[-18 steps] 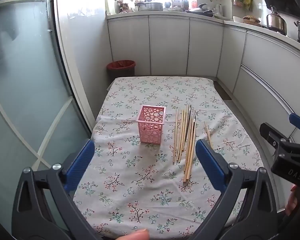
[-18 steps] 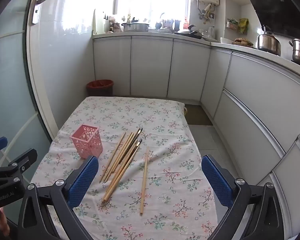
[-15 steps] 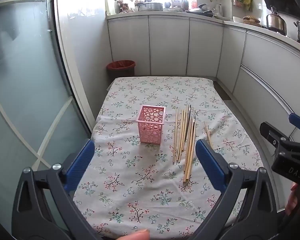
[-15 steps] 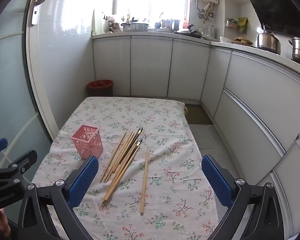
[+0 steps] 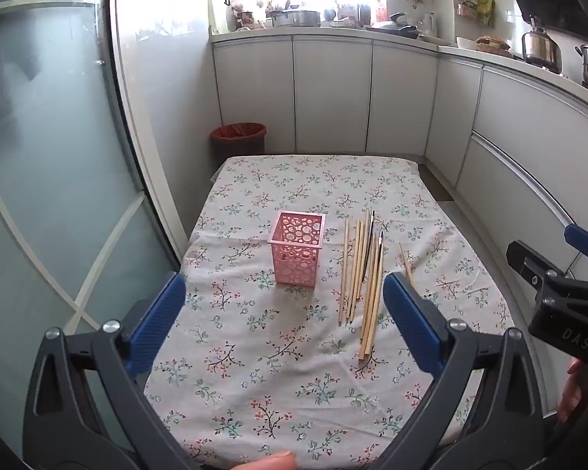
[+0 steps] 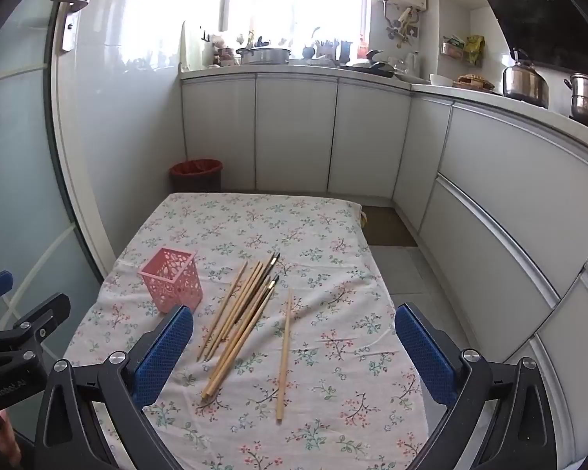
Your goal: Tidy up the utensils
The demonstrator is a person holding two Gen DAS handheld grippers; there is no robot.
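Observation:
A pink perforated square holder (image 5: pixel 297 248) stands upright on the floral tablecloth (image 5: pixel 278 352); it also shows in the right wrist view (image 6: pixel 172 284). Several wooden chopsticks (image 5: pixel 360 274) lie in a loose bundle to its right, also in the right wrist view (image 6: pixel 243 313). One chopstick (image 6: pixel 284 352) lies apart, right of the bundle. My left gripper (image 5: pixel 284 323) is open and empty above the table's near edge. My right gripper (image 6: pixel 294 356) is open and empty, short of the chopsticks.
A red bin (image 5: pixel 238 138) stands on the floor beyond the table. White cabinets (image 6: pixel 294 133) run along the back and right. A glass door (image 5: pixel 39 196) is on the left. Pots (image 6: pixel 525 82) sit on the right counter.

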